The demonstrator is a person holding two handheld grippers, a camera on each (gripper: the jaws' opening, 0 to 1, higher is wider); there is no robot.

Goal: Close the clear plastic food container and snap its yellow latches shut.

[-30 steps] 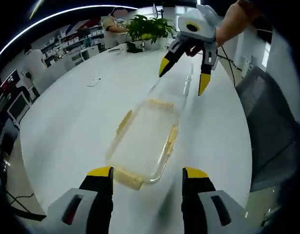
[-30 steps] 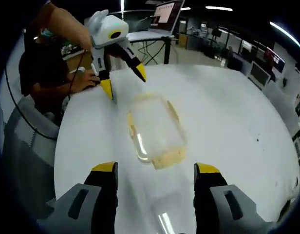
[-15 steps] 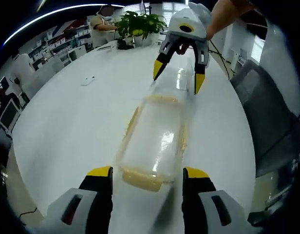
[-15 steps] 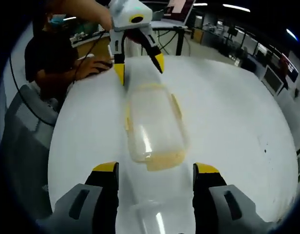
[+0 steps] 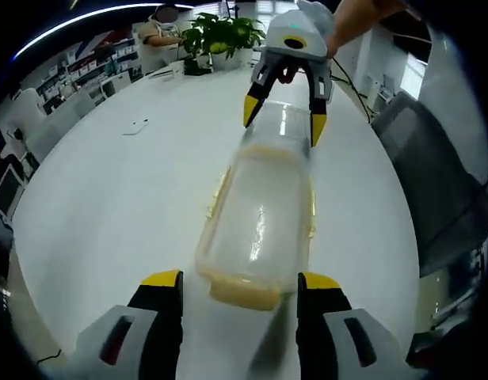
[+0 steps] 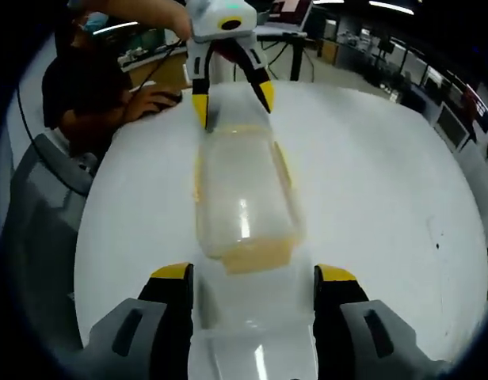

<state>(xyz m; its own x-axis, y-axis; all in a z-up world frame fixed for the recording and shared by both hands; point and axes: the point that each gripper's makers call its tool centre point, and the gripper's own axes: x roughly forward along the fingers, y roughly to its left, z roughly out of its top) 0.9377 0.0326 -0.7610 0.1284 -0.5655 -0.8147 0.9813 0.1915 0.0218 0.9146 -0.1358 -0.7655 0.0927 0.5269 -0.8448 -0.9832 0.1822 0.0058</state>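
Clear container (image 5: 260, 222) lying lengthwise on a white table (image 5: 109, 198), between two grippers

In the left gripper view: container at centre frame, running from just above the left gripper (image 5: 238, 279) at bottom centre up to the right gripper (image 5: 280, 120) at upper centre; yellow latch (image 5: 242, 291) at the near end, between the spread jaws, gripping nothing; more yellow along the long edges; plant (image 5: 219, 33) at top. In the right gripper view: container (image 6: 242, 198) at centre, near-end latch (image 6: 256, 255) just above the right gripper (image 6: 252, 274) with jaws wide apart and nothing held; left gripper (image 6: 232, 101) at upper centre, jaws apart, tips straddling the far end; a seated person (image 6: 85, 95) at upper left
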